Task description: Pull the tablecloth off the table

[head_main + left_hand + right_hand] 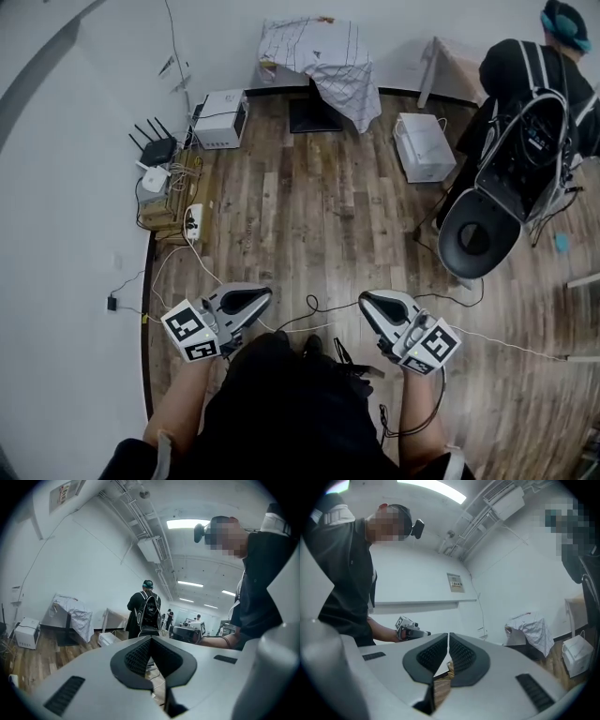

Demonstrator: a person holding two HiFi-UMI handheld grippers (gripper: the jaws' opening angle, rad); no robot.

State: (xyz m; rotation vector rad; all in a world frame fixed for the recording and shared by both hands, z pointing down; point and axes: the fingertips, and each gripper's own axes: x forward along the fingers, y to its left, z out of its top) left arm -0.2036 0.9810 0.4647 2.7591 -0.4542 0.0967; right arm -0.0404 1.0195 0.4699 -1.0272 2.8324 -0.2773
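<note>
A white checked tablecloth [319, 52] drapes over a small table against the far wall, one side hanging down toward the wooden floor. It also shows in the left gripper view as the tablecloth [75, 613] far off at the left, and in the right gripper view as the tablecloth [532, 632] at the right. My left gripper [265, 296] and right gripper [365, 300] are held side by side close to my body, several steps away from the table. Both are shut with nothing between the jaws, as the left gripper [151, 640] and right gripper [448, 637] show in their own views.
A person with a backpack [534, 103] stands at the right beside a round black seat [478, 239]. A white box [424, 145] lies right of the table, a white appliance [222, 119] and router [155, 150] left. Cables [309, 309] trail across the floor.
</note>
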